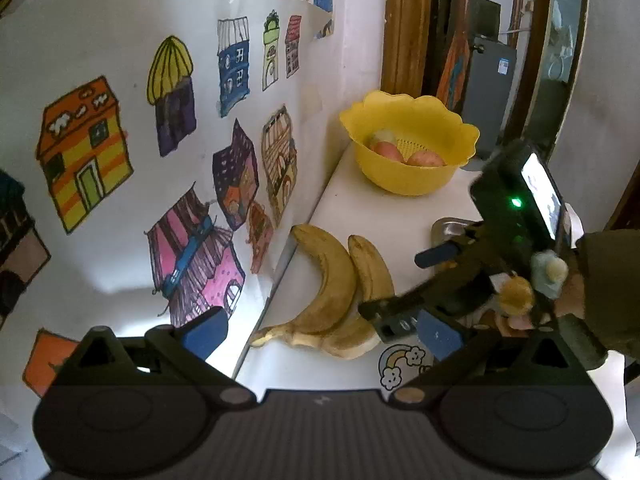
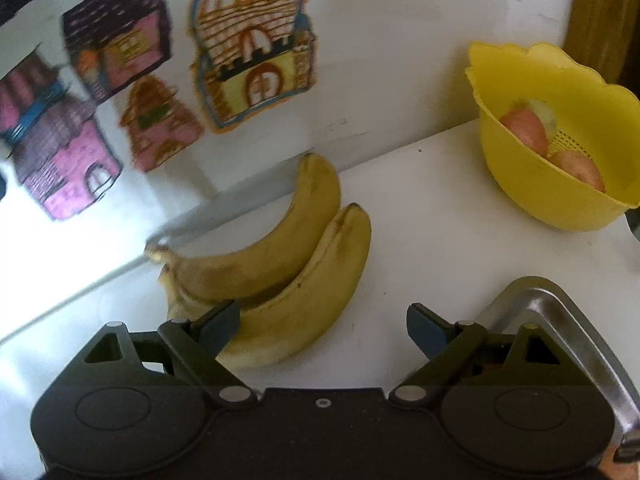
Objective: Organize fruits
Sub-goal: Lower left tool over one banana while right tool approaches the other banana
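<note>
Where the white table [image 2: 440, 240] meets the wall, two joined bananas [image 2: 288, 276] lie on their sides in the middle of the right wrist view, stems toward the lower left and tips pointing to the upper right. The right tongs [image 2: 322, 330] hang just above them with the jaws wide apart; the left finger stands over the stem end of the nearer banana and the right finger is off to the side above bare table, and whether either finger touches the fruit I cannot tell. At the lower right of that view a curved metal piece [image 2: 560, 312] shows just behind the right finger.

At the upper right of the same view a yellow bowl [image 2: 532, 196] with a wavy rim stands on the table, well apart from the bananas, with two reddish apples [image 2: 524, 128] and a paler fruit behind them inside.

From the left wrist view, the left tongs [image 1: 322, 334] are also spread wide with nothing between the fingers, held above the near end of the table. The right-hand device reaches in from the right edge, a hand [image 1: 560, 300] gripping it. Coloured drawings of houses [image 1: 84, 152] cover the wall at the left.
</note>
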{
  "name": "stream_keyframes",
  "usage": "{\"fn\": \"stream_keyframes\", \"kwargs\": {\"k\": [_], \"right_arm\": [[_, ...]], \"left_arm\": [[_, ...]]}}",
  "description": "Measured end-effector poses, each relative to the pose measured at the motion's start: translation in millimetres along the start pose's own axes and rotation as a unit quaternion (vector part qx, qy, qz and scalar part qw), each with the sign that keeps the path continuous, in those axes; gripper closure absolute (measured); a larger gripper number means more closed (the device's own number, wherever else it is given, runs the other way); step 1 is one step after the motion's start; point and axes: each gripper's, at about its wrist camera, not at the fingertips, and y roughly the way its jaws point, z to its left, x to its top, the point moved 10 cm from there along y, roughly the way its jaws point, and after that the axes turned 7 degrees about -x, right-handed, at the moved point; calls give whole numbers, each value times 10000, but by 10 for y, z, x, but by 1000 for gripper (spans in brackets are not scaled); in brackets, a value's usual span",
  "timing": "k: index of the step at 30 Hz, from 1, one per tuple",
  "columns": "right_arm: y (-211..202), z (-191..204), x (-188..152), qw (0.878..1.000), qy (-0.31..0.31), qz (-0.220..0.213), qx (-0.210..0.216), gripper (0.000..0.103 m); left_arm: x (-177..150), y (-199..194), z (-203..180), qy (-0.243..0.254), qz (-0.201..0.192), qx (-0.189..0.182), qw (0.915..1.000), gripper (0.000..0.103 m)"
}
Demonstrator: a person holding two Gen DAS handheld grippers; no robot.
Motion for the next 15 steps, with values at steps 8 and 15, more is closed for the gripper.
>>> {"fn": "stream_keyframes", "kwargs": {"k": [8, 15], "right_arm": [[-125, 27, -176, 9978, -668, -36, -26, 14], [-395, -81, -134, 9970, 365, -598, -318, 11]], "left_arm": [[74, 214, -39, -52, 188, 232, 9995, 3], [274, 428, -196, 141, 161, 275, 9994, 3]]}}
